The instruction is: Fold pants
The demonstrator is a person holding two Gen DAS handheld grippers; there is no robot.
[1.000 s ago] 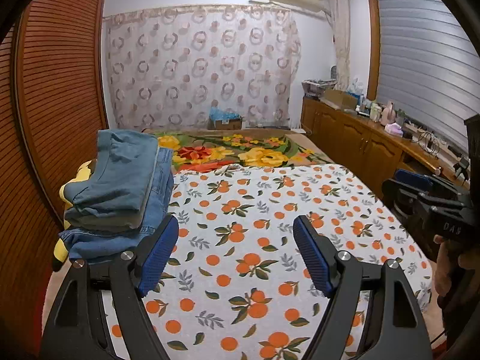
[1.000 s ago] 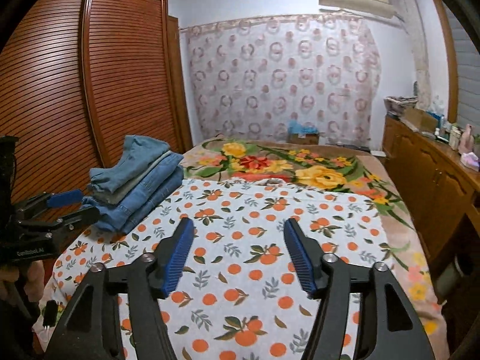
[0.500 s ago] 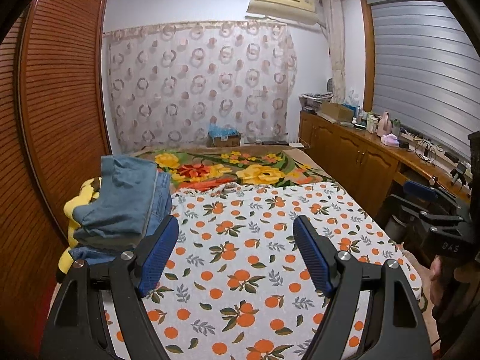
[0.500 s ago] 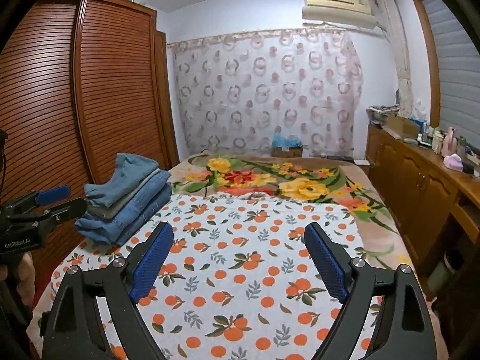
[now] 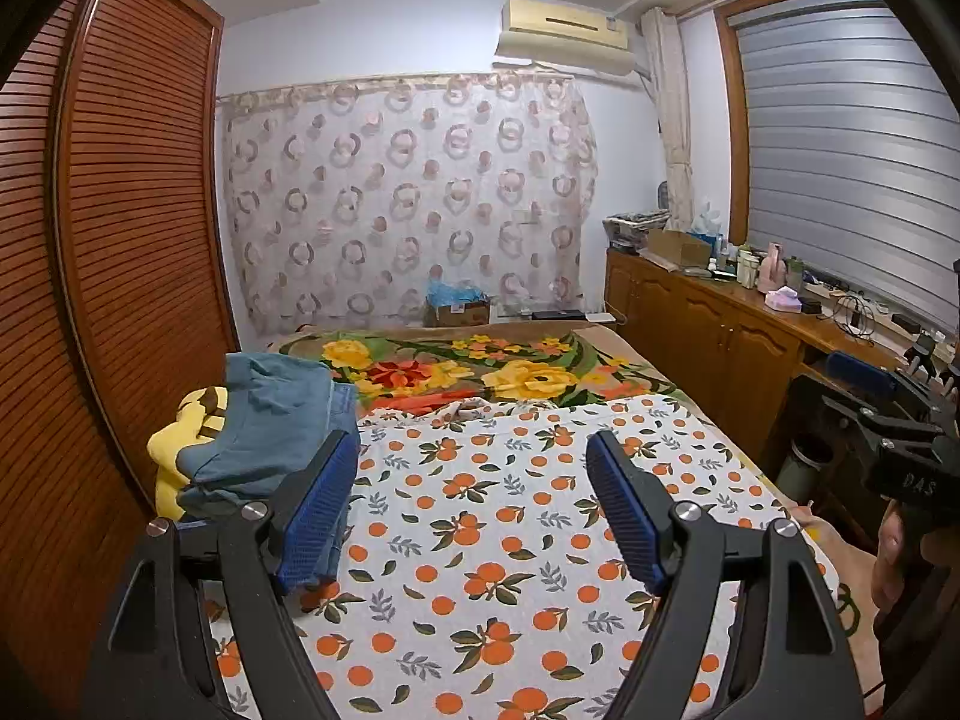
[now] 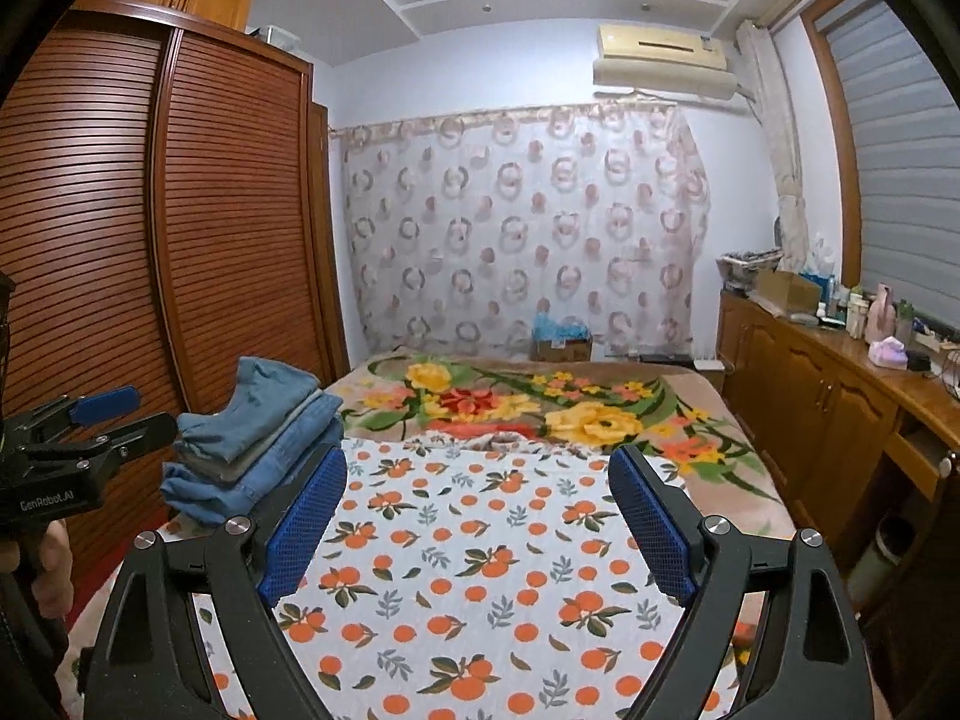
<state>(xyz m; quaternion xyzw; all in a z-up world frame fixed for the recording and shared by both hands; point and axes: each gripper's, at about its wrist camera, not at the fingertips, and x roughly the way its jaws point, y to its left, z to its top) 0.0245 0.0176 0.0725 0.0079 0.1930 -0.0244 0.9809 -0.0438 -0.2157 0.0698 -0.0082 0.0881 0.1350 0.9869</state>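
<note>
A stack of folded blue denim pants [image 5: 264,432] lies at the left edge of the bed, on a yellow item [image 5: 180,450]; it also shows in the right wrist view [image 6: 258,426]. My left gripper [image 5: 474,510] is open and empty, raised above the orange-print sheet [image 5: 510,540], to the right of the stack. My right gripper [image 6: 477,525] is open and empty above the same sheet [image 6: 480,570]. Each gripper shows at the edge of the other's view: the right one [image 5: 888,414] and the left one [image 6: 96,426].
A flowered blanket [image 5: 480,372] covers the far half of the bed. A slatted wooden wardrobe [image 5: 120,240] stands close on the left. A wooden cabinet [image 5: 720,324] with bottles and clutter runs along the right. A cardboard box [image 5: 456,312] sits by the curtain.
Both grippers have risen and drawn back from the bed, so more wall and ceiling shows. The right gripper's jaws have opened wider. The pants stack has not moved.
</note>
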